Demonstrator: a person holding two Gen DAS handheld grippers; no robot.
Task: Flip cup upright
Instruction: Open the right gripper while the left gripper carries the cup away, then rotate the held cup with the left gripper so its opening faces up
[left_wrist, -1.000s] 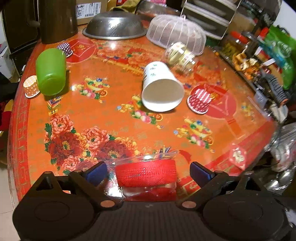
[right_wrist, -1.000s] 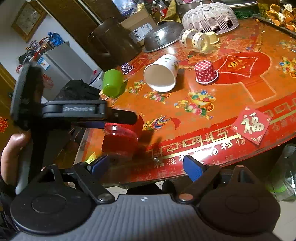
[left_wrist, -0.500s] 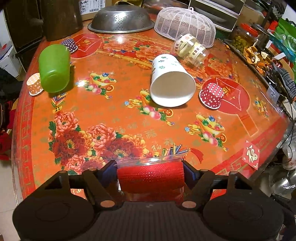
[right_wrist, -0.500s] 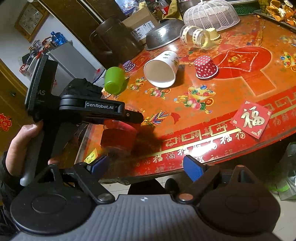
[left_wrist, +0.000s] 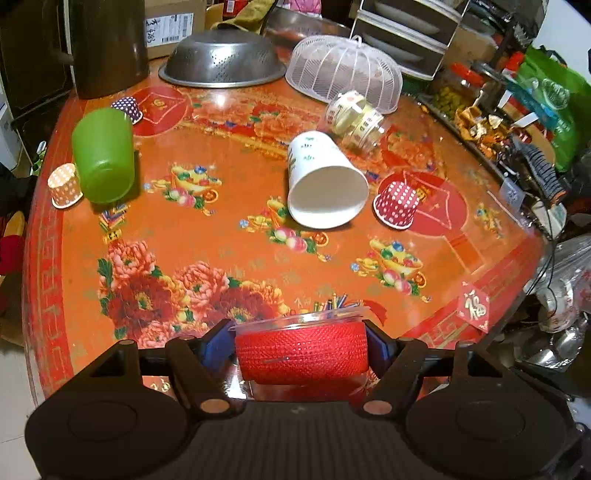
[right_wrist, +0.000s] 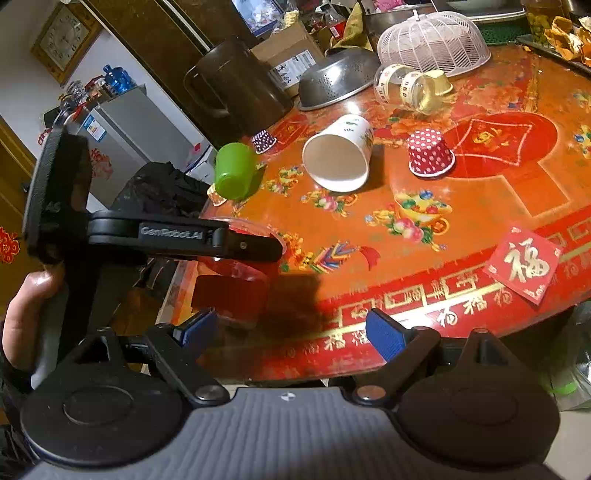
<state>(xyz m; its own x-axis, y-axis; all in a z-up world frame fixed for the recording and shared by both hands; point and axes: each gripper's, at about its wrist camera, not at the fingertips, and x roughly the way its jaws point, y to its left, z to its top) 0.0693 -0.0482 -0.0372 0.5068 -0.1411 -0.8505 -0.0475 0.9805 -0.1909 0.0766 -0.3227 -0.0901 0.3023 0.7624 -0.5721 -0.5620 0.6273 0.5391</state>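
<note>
My left gripper (left_wrist: 301, 341) is shut on a clear plastic cup with a red textured sleeve (left_wrist: 301, 350), at the table's near edge. From the right wrist view the same cup (right_wrist: 236, 284) sits under the left gripper's arm (right_wrist: 184, 240), rim up. My right gripper (right_wrist: 291, 330) is open and empty, just in front of the table's edge, right of the cup. A white paper cup (left_wrist: 323, 182) lies on its side mid-table, mouth toward me; it also shows in the right wrist view (right_wrist: 338, 157). A green cup (left_wrist: 103, 160) lies at the left.
Small dotted paper cups (left_wrist: 397, 203) (left_wrist: 64, 184) stand upside down. A clear jar (left_wrist: 356, 118) lies on its side. A steel colander (left_wrist: 221, 61), a white mesh food cover (left_wrist: 343, 75) and a dark jug (left_wrist: 107, 44) stand at the back. A red card (right_wrist: 524, 264) lies near the front edge.
My left gripper closed on the red-sleeved cup and has lifted it slightly at the table's edge. The right gripper stayed open and moved a little closer.
</note>
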